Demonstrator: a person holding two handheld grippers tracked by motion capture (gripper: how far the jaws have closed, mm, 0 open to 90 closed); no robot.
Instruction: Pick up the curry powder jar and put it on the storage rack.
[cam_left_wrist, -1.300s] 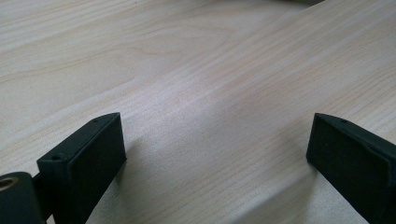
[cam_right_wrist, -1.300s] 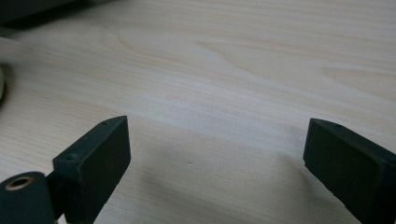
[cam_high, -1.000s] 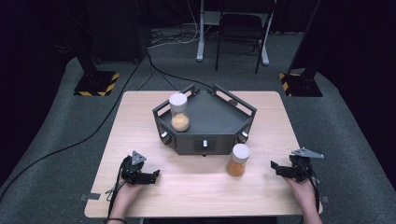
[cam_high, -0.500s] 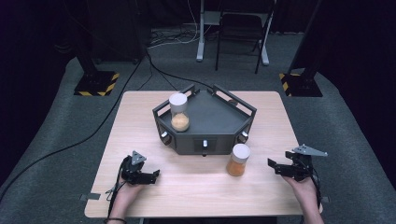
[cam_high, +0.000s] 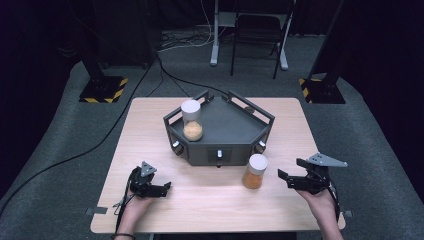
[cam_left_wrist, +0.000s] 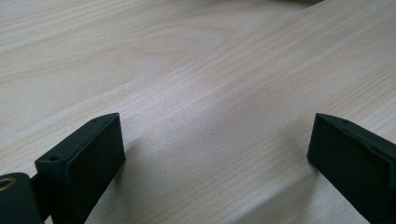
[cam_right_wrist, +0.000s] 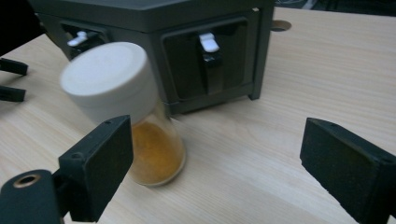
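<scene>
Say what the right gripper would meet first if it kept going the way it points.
Probably the spice jar standing on the table: the open right gripper points at it, though the jar sits toward one jaw, so it might clip it rather than straddle it.

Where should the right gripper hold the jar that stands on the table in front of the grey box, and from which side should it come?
Probably the clear glass body just under the white cap, coming level from the jar's right, where the open right gripper already faces it. The jar stands upright and round, the box is close behind it, and the table beside it lies bare.
</scene>
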